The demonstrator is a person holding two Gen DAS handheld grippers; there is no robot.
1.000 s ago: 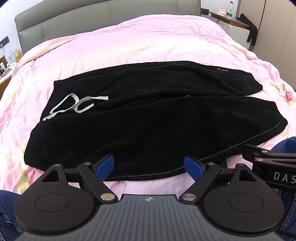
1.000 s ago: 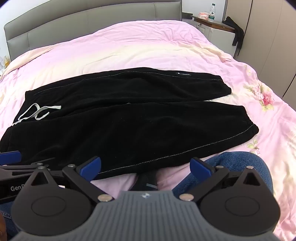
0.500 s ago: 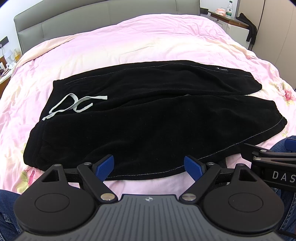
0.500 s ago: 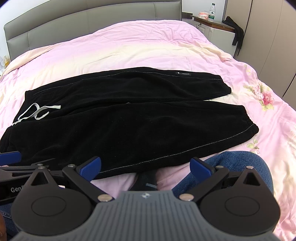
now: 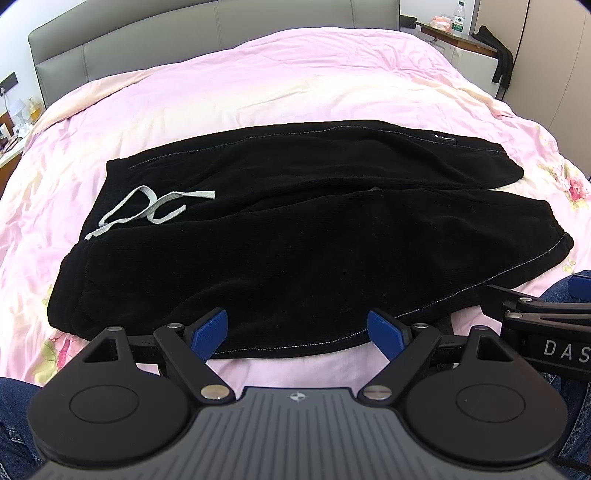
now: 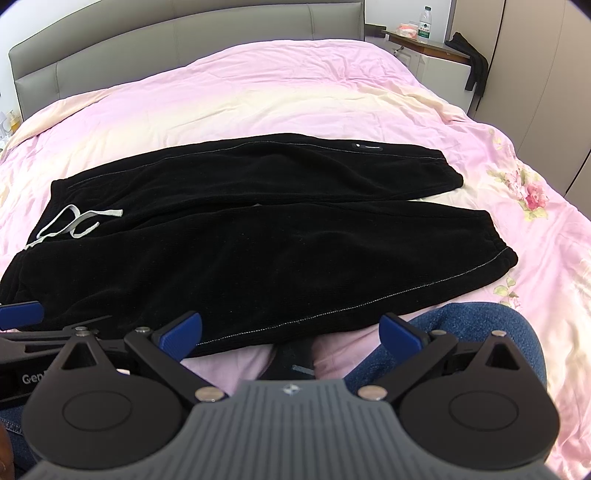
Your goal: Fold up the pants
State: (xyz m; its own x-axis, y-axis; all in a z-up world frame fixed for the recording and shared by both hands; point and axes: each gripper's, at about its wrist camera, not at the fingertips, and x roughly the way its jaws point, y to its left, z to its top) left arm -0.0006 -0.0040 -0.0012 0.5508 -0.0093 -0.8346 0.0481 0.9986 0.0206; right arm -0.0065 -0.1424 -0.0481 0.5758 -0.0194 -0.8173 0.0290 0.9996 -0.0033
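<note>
Pants (image 5: 295, 236): black, soft and fuzzy-looking, spread flat across a pink bed cover (image 5: 258, 96), waistband to the left and leg ends to the right.
Legs: both lie side by side, the far one just overlapped by the near one along the middle; a thin sliver of the cover shows between them near the cuffs.
Stitching: a pale seam line runs along the far edge and another along the near hem.
Drawstring (image 5: 147, 210): white, loose and looped on top of the waistband area.
Label (image 6: 365, 146): small dark patch with light marks on the far leg, close to its cuff.
Left gripper (image 5: 295, 326): blue-tipped fingers spread wide apart, holding nothing, poised just at the near edge of the pants.
Right gripper (image 6: 291, 328): fingers likewise spread wide and empty, over the near hem toward the leg ends.
Person: knee in blue jeans (image 6: 480, 325) beside the right gripper, a dark-socked foot (image 6: 295, 358) between its fingers.
Surroundings: grey padded headboard (image 6: 184, 40) behind the bed; a bottle (image 6: 425, 22) on a side shelf at the far right.
</note>
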